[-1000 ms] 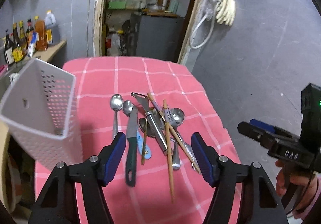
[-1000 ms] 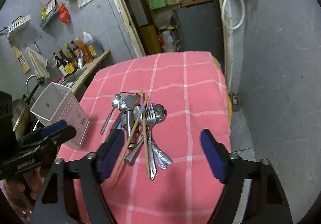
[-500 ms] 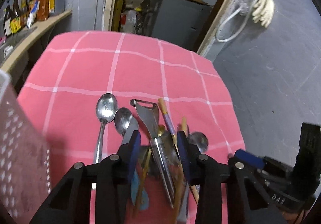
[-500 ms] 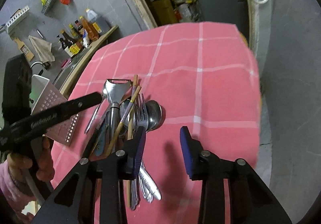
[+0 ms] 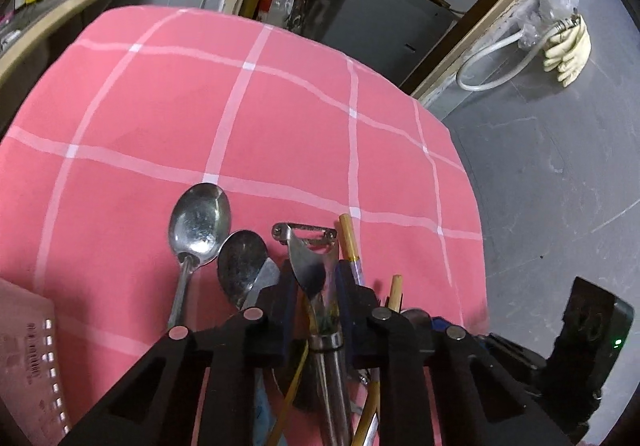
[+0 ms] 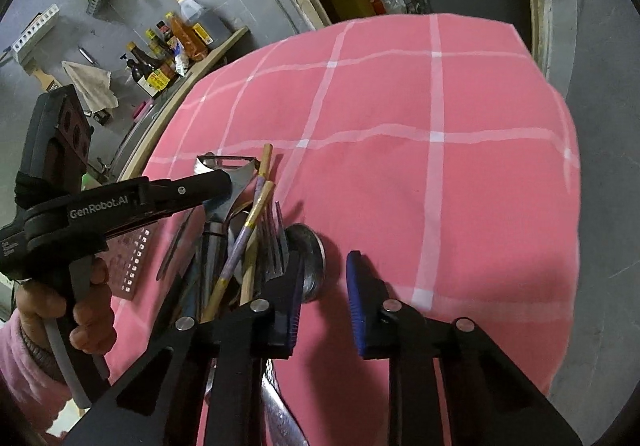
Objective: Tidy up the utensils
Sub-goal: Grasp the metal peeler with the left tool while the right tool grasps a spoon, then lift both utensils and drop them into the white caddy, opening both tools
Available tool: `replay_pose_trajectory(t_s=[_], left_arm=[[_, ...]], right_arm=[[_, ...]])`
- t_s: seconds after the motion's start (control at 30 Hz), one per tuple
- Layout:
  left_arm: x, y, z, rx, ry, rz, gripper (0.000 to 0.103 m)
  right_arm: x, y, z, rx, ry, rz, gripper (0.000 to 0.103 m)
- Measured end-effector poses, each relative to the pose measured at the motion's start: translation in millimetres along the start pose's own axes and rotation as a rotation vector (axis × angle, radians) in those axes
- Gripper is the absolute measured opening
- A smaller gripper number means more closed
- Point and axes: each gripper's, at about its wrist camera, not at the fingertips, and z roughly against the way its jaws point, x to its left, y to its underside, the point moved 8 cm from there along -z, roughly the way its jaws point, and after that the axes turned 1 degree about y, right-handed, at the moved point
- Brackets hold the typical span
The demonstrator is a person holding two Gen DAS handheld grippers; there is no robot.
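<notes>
On the desk (image 5: 280, 118), pink checked cloth, the utensil pile sits at 6 o'clock in the left wrist view. Left hand-held gripper (image 5: 316, 286): jaws have just been closing, now narrow, blue pads either side of the metal peeler (image 5: 310, 266); pads look to be against its neck, but I cannot tell for sure that they press. Peeler head sticks out past the fingertips toward 12 o'clock. Two spoons at 9 o'clock of the gripper: large spoon (image 5: 200, 220) bowl up on the cloth, small spoon (image 5: 242, 266) just beside it, partly under a knife blade. Chopsticks (image 5: 350, 242) at 3 o'clock of the peeler, touching the right pad's outer side. White perforated basket (image 5: 28, 358) at 8 o'clock, frame edge.

Right wrist view: right hand-held gripper (image 6: 324, 298) jaws have just been closing, now narrow with a clear gap; only cloth between the pads, nothing gripped. Its left pad sits against a spoon bowl (image 6: 312, 258) and beside the fork (image 6: 274, 246). The pile lies at 10 o'clock of this gripper, with the left gripper crossing over it from 9 o'clock, a hand (image 6: 86, 310) in a pink sleeve (image 6: 24, 374) on its grip.
</notes>
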Motion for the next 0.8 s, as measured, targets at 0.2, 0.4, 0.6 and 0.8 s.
replay_pose_trajectory(t_s=[0.2, 0.4, 0.6, 0.8], left_arm=[[-3, -2, -3, 0.021, 0.025, 0.039, 0.008], [-16, 0, 11, 0.013, 0.011, -0.005, 0.003], [-27, -8, 47, -0.055, 0.02, -0.052, 0.003], [-41, -15, 95, -0.195, 0.029, -0.136, 0.003]], right_arm=[[1, 1, -4, 0.008, -0.001, -0.015, 0.004], [-2, 3, 18, -0.031, 0.063, -0.023, 0.003], [1, -5, 55, -0.116, 0.143, -0.008, 0.003], [25, -27, 95, -0.225, 0.261, 0.088, 0.003]])
